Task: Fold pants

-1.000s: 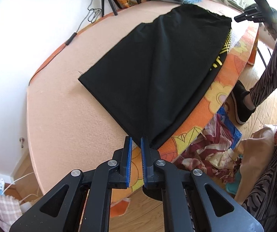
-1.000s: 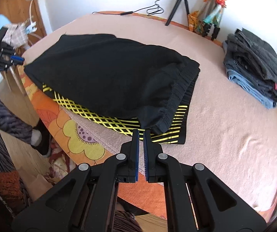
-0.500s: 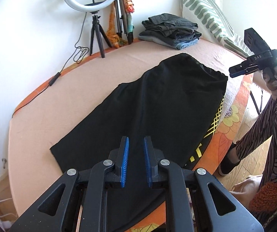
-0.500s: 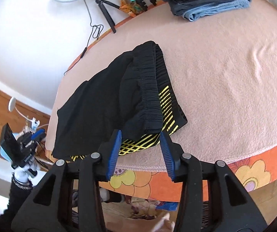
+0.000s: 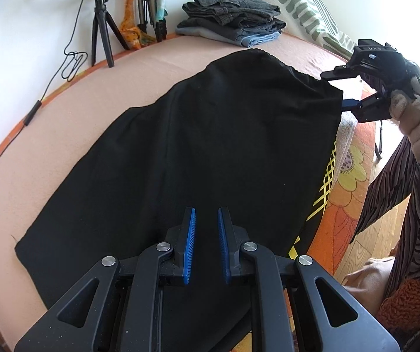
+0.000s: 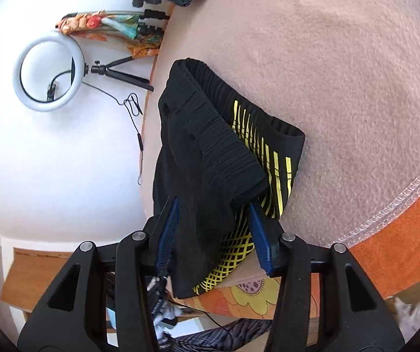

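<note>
Black pants [image 5: 198, 152] lie on the bed [image 5: 63, 135]. Left gripper [image 5: 206, 220] hovers narrowly parted, pinching nothing. Right gripper [image 6: 214, 208], jaws just opening, stands spread astride the waistband [image 6: 224, 152].

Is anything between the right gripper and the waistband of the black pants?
Nothing visible. The right gripper, jaws just opened, already straddles the ribbed waistband corner of the black pants with yellow lattice print at the bed's edge.

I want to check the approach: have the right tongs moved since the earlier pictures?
Yes. The right tongs have rolled and come down to the pants; the waistband corner is now between the jaws, which have just been opening.
</note>
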The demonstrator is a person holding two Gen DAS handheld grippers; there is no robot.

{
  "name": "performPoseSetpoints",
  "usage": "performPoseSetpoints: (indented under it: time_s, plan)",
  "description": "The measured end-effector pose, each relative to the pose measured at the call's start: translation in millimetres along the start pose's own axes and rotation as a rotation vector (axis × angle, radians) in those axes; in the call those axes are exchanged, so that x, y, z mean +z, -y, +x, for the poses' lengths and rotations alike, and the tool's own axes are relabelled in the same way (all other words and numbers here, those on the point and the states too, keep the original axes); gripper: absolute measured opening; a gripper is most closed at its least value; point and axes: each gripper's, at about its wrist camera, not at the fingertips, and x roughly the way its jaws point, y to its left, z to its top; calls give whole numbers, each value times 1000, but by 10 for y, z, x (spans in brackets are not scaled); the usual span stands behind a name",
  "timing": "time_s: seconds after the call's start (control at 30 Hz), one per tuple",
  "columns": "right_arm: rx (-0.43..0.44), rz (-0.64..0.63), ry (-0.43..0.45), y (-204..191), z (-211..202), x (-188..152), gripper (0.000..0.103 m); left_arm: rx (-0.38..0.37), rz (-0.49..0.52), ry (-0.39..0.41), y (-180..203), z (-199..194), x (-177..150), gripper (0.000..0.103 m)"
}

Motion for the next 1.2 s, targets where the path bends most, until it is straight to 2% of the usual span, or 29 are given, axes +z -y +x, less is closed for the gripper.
performPoseSetpoints:
  time_s: [0.07, 0.2, 0.27, 0.33, 0.37, 0.53, 0.6, 0.7, 0.8, 0.93, 1.0, 1.03, 1.1, 1.2]
  plan:
    - [38, 58, 21, 78, 4, 26, 50, -11, -5, -8, 16, 17, -55, 14]
    - [71, 84, 47, 106, 12, 80, 48, -12, -4, -14, 30, 34, -153, 14]
    - [48, 44, 74, 32, -26, 78, 27, -16, -12, -13, 26, 20, -174, 14]
    - [-9, -47, 94, -95, -88, 69, 16, -18, -20, -10, 25, 18, -187, 14]
    - [-43, -108, 106, -203, -106, 53, 14, -17, -21, -9, 27, 12, -184, 14]
    - [-267, -490, 189, -708, -294, -175, 11, -20, -17, -11, 26, 15, -169, 14]
    - [-339, -544, 180, -744, -264, -179, 11, -24, -15, -13, 13, 23, -162, 14]
    - [-436, -532, 137, -566, -168, -97, 11, -29, -6, -18, 17, 18, -171, 14]
    - [-491, -531, 95, -415, -107, -98, 11, -32, 4, -22, 31, 9, -193, 14]
    - [-552, -560, 57, -445, -125, -123, 11, -49, -9, -27, 46, -26, -231, 14]
    - [-585, -578, 51, -507, -160, -151, 16, -44, -7, -26, 74, -49, -247, 14]
    - [-616, -609, 61, -567, -182, -186, 28, -42, -7, -23, 86, -59, -249, 14]
    - [-663, -690, 103, -716, -269, -268, 37, -44, -8, -14, 107, -89, -246, 14]
    - [-644, -747, 132, -922, -392, -280, 42, -44, -11, 4, 125, -138, -211, 14]
